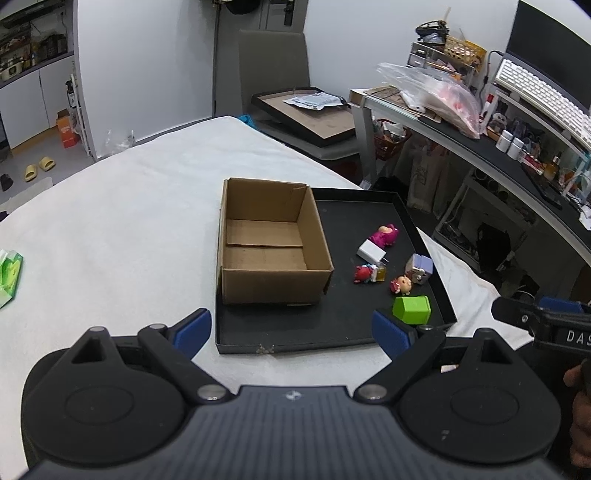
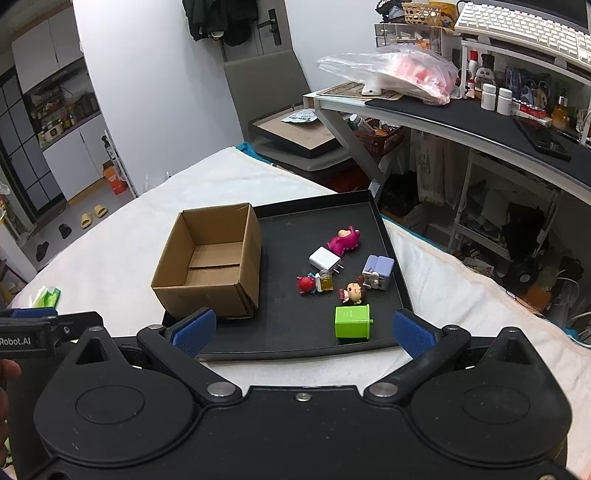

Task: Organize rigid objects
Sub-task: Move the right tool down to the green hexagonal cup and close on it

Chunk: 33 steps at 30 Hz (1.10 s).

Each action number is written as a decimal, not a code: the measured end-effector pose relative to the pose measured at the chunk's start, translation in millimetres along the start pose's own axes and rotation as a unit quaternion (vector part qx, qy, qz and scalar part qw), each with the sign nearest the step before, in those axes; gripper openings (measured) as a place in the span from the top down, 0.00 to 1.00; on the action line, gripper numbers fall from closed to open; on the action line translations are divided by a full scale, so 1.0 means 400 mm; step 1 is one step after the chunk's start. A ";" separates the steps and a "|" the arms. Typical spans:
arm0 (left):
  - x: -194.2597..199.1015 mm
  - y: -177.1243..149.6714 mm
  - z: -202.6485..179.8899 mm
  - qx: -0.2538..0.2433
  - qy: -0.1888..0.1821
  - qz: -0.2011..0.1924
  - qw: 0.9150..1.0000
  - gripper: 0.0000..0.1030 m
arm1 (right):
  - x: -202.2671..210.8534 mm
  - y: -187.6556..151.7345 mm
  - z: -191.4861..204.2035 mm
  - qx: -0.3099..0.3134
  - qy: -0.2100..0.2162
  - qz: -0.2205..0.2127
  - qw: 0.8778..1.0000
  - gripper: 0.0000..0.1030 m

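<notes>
A black tray lies on the white-covered table. An empty brown cardboard box stands in its left part. To the right lie a pink figure, a white charger, a red figure, a small yellow bottle, a lilac toy, a doll head and a green block. My left gripper and right gripper hang open at the tray's near edge, holding nothing.
A green packet lies at the table's left. Beyond the tray stand a grey chair, a second framed tray and a cluttered desk with a plastic bag and keyboard.
</notes>
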State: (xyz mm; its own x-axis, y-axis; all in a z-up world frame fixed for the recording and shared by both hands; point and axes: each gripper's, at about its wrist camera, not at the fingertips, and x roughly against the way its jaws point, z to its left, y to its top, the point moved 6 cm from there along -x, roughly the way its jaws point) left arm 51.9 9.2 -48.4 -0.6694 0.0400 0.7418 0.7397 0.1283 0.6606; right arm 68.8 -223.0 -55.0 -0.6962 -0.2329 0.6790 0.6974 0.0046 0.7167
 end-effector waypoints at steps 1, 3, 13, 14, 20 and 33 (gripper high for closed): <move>-0.004 0.003 0.002 0.002 0.001 0.001 1.000 0.10 | -0.005 0.000 -0.001 0.000 -0.002 0.001 1.000 0.00; -0.015 0.008 0.009 0.004 -0.001 0.002 1.000 0.10 | -0.020 0.001 -0.008 -0.003 -0.005 0.006 1.000 0.00; -0.102 0.030 0.036 0.010 0.019 0.021 1.000 0.10 | -0.115 0.004 -0.038 -0.022 -0.016 0.030 0.999 0.00; -0.113 0.033 0.041 0.013 0.022 0.023 0.999 0.10 | -0.130 0.004 -0.041 -0.025 -0.018 0.035 0.999 0.00; -0.182 0.049 0.078 0.031 0.037 0.043 0.998 0.10 | -0.221 0.010 -0.057 -0.038 -0.018 0.066 0.997 0.00; -0.349 0.099 0.119 0.040 0.073 0.094 0.992 0.12 | -0.416 0.007 -0.085 -0.059 -0.067 0.130 0.987 0.00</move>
State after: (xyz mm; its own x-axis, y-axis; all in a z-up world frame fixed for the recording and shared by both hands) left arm 171.3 56.0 -131.2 -0.4982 -0.0727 0.8640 0.8391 0.2105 0.5016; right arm 192.3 -217.3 -171.5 -0.5017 -0.1077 0.8583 0.8650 -0.0671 0.4972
